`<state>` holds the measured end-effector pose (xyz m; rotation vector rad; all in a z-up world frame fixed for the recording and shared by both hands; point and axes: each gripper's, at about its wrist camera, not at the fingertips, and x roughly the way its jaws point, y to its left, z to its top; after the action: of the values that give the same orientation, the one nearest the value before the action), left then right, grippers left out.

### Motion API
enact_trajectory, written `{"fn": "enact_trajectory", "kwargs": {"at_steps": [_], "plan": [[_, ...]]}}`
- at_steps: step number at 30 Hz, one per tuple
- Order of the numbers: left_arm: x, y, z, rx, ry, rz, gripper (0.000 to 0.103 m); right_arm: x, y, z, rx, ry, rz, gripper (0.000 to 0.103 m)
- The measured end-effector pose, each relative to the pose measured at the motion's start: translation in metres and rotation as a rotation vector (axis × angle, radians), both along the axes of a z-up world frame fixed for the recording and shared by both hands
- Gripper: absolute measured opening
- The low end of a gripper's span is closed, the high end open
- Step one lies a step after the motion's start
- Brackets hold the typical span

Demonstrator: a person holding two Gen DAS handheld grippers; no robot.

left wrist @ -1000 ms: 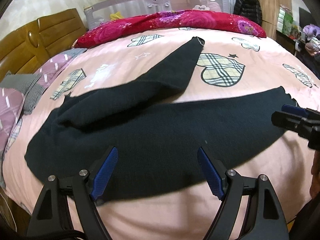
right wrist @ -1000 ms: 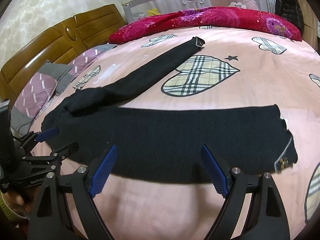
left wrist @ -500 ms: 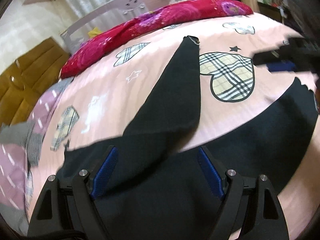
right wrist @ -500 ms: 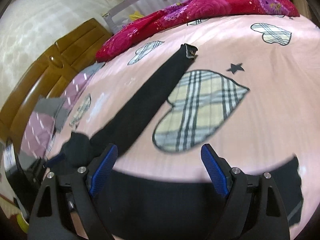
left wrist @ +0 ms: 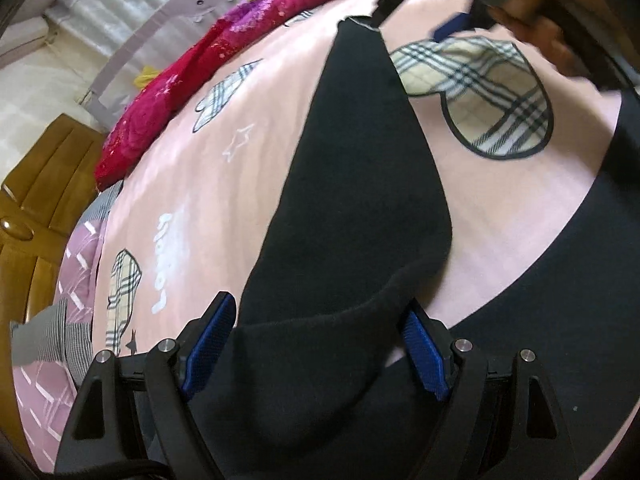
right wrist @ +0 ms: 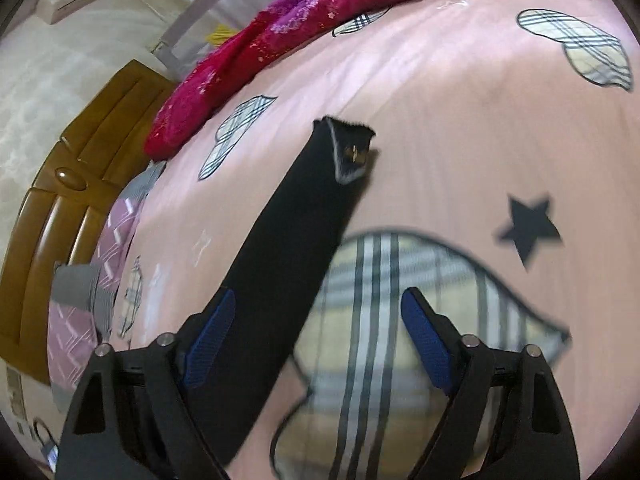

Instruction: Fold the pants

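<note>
Black pants lie spread on the pink bed, legs apart in a V. One leg runs away toward the red quilt; its cuff shows in the right wrist view. My left gripper is open, low over the crotch area where that leg meets the body. My right gripper is open and empty, above the far leg, short of its cuff. It also shows blurred in the left wrist view, near the cuff. The other leg runs off right.
The pink bedsheet has plaid hearts and a black star. A red floral quilt lies along the far side. Purple pillows and a wooden headboard are at the left.
Both grippers have moved forward over the pants toward the far leg. The right one has left the near leg's hem and come close to the far cuff. Both stay open.
</note>
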<state>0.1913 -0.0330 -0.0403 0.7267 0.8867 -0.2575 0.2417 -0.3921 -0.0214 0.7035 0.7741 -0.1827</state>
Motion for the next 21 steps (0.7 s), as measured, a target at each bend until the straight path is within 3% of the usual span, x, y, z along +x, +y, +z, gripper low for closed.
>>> {"fn": "enact_trajectory", "kwargs": {"at_steps": [5,8,9,10,12,15,21], "plan": [[0.006,-0.002,-0.011,0.005,0.023,-0.026,0.078,0.034,-0.021,-0.018,0.047,0.024,-0.027,0.060],[0.011,-0.001,-0.011,-0.029,0.062,-0.030,0.048,0.045,-0.024,-0.017,0.039,0.003,-0.013,0.039],[0.011,-0.001,-0.011,-0.029,0.069,-0.030,0.030,0.048,-0.024,-0.017,0.043,0.008,-0.004,0.019],[0.011,-0.001,-0.010,-0.028,0.073,-0.030,0.019,0.048,-0.024,-0.017,0.042,0.016,-0.010,0.009],[0.010,0.001,-0.006,-0.030,0.054,-0.028,0.012,0.038,-0.024,-0.011,0.041,-0.007,-0.021,0.007],[0.004,0.009,0.009,-0.069,0.027,-0.005,0.010,0.016,-0.021,0.004,0.033,-0.047,-0.024,0.006],[-0.020,0.035,0.055,-0.219,0.009,0.031,0.009,-0.054,-0.007,0.039,0.034,-0.087,-0.034,0.006]]}}
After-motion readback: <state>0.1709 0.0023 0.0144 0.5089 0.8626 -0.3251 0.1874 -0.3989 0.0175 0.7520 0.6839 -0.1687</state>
